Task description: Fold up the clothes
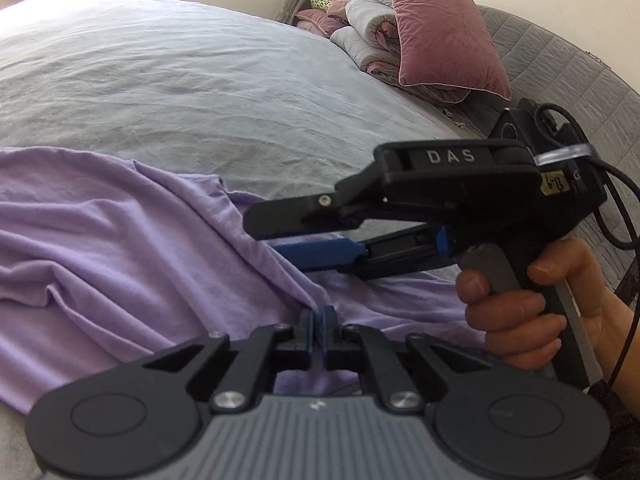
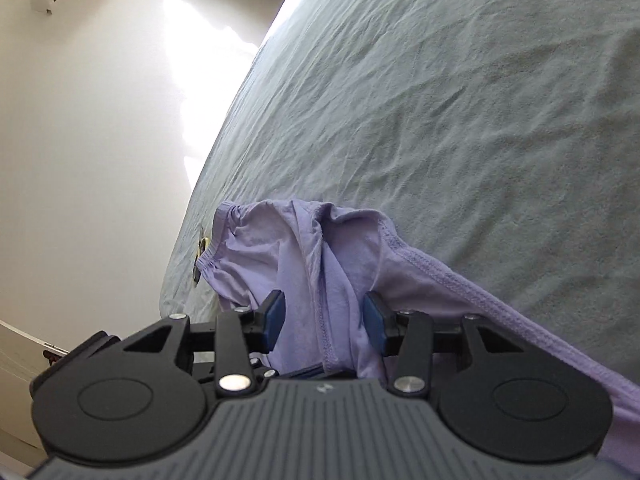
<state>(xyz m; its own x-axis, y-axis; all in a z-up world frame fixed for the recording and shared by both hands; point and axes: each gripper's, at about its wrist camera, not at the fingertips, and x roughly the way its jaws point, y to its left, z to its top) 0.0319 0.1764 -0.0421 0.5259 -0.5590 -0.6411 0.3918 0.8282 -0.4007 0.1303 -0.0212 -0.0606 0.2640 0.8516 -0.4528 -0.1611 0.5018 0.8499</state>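
Note:
A lilac shirt (image 1: 100,240) lies rumpled on the grey bed sheet (image 1: 180,80). My left gripper (image 1: 319,318) is shut on a pinched ridge of the shirt close to the camera. My right gripper (image 1: 266,238), held in a person's hand (image 1: 520,308), reaches in from the right with its jaws apart over the shirt's edge. In the right wrist view, a bunched, hemmed part of the shirt (image 2: 256,256) lies between the spread blue pads (image 2: 276,316) of the right gripper (image 2: 325,318). The pads do not press on the cloth.
A mauve pillow (image 1: 444,28) leans on folded quilts (image 1: 368,32) against the grey quilted headboard (image 1: 560,64) at the back right. The bed's edge drops to a pale floor (image 2: 100,120) on the left of the right wrist view. Wide grey sheet (image 2: 440,100) stretches beyond the shirt.

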